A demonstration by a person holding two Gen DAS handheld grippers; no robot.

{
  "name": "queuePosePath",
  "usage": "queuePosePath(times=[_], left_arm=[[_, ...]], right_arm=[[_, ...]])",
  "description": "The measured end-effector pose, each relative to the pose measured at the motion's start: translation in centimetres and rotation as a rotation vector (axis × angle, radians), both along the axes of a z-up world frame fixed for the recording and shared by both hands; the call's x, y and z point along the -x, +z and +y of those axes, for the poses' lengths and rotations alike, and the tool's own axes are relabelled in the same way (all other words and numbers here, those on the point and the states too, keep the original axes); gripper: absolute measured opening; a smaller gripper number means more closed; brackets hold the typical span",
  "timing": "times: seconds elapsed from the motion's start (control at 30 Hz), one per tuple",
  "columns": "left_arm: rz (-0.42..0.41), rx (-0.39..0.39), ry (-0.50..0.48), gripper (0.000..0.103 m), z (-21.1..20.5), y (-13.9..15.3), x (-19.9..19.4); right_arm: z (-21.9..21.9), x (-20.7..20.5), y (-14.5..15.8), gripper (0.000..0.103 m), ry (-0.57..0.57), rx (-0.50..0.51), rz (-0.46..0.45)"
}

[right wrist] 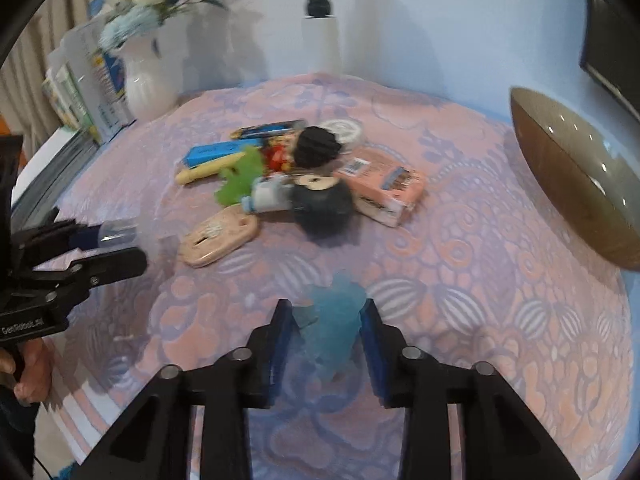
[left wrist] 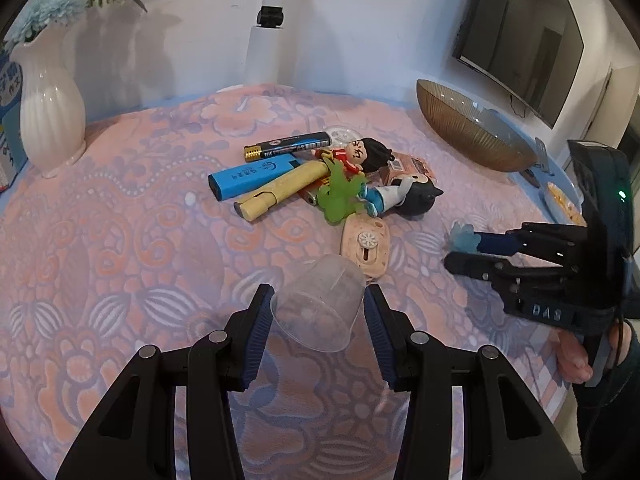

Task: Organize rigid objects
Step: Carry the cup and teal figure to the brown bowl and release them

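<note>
My left gripper [left wrist: 318, 304] pinches a clear plastic cup [left wrist: 320, 310] on its side, mouth toward me, near the pile [left wrist: 320, 176] mid-table; probably a receptacle. My right gripper [right wrist: 326, 322] clamps a translucent blue toy [right wrist: 334, 320], judged bound for the cup. The amber bowl [left wrist: 472, 132] sits far right. Gripper bodies read "DAS" and "GenRobot.AI". Battery [left wrist: 288, 146] print illegible.

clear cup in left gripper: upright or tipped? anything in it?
Tipped and empty. The clear cup sits between the left gripper pads with its rim toward the camera and its base pointing away; the tablecloth shows straight through it.
</note>
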State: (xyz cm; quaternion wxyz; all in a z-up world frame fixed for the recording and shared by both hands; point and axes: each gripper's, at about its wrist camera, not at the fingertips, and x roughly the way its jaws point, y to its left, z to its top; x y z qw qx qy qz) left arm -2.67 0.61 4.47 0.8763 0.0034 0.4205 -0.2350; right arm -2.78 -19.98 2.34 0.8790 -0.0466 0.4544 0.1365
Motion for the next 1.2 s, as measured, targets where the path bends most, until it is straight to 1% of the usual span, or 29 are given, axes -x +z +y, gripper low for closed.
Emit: queuePosePath(times=[0.07, 0.17, 0.23, 0.3, 0.37, 0.43, 0.47, 0.53, 0.57, 0.6, 0.67, 0.73, 0.8, 0.9, 0.93, 1.0, 1.07, 1.13, 1.2], left_arm=[[-0.015, -0.001, 0.007, 0.043, -0.1, 0.3, 0.2], [-0.009, 0.024, 0.004, 0.043, -0.4, 1.0, 0.6], [-0.03, 0.025, -0.014, 0.043, -1.5, 2.4, 0.8], [-0.075, 0.038, -0.052, 0.043, -3.0, 4.6, 0.8], [-0.122, 0.047, -0.089, 0.043, -5.2, 7.3, 0.3], [-0.159, 0.069, -0.12, 0.043, -7.6, 10.0, -0.8], [-0.175, 0.087, -0.132, 0.043, -9.0, 11.5, -1.6], [-0.192, 0.137, -0.154, 0.043, -11.7, 14.4, -3.3], [-0.201, 0.166, -0.167, 0.043, -13.1, 15.7, -4.0], [-0.214, 0.19, -0.175, 0.043, -14.7, 17.0, -4.8], [-0.229, 0.2, -0.185, 0.043, -17.4, 18.4, -6.1], [-0.205, 0.207, -0.201, 0.043, -20.1, 18.3, -7.3], [-0.165, 0.202, -0.209, 0.043, -22.7, 17.0, -8.6], [-0.117, 0.169, -0.214, 0.043, -25.6, 14.5, -9.8], [-0.088, 0.158, -0.214, 0.043, -26.5, 13.2, -10.4], [-0.046, 0.142, -0.216, 0.043, -27.5, 11.4, -10.9], [-0.022, 0.107, -0.213, 0.043, -28.5, 9.8, -11.2], [-0.008, 0.094, -0.217, 0.043, -29.1, 8.7, -11.5], [-0.005, 0.083, -0.217, 0.044, -29.5, 8.3, -11.8]], right_arm=[[0.3, 0.7, 0.3, 0.033, 0.002, 0.023, -0.029], [-0.8, 1.8, 1.7, 0.033, -0.015, -0.016, -0.062], [-2.4, 2.5, 3.1, 0.033, -0.05, -0.02, -0.094], [-4.7, 2.9, 5.2, 0.033, -0.095, -0.027, -0.14], [-7.8, 3.2, 8.0, 0.033, -0.151, -0.044, -0.196], [-11.7, 3.2, 11.1, 0.033, -0.23, -0.06, -0.246], [-13.0, 3.1, 12.1, 0.033, -0.256, -0.069, -0.261], [-16.9, 2.5, 15.0, 0.033, -0.322, -0.103, -0.298], [-18.0, 2.2, 16.0, 0.033, -0.35, -0.106, -0.311], [-19.7, 1.8, 17.3, 0.033, -0.4, -0.1, -0.326], [-21.8, 1.1, 18.6, 0.033, -0.464, -0.104, -0.331], [-24.2, 0.0, 18.8, 0.033, -0.513, -0.143, -0.304], [-25.5, -0.9, 18.2, 0.033, -0.546, -0.15, -0.267], [-27.3, -2.9, 15.2, 0.033, -0.589, -0.163, -0.172], [-27.7, -3.2, 14.3, 0.033, -0.593, -0.17, -0.145], [-28.4, -4.0, 12.5, 0.033, -0.599, -0.186, -0.093], [-28.7, -4.5, 10.9, 0.033, -0.609, -0.18, -0.053], [-29.1, -5.1, 9.7, 0.033, -0.612, -0.188, -0.022], [-29.4, -5.5, 9.2, 0.033, -0.618, -0.187, -0.01]])
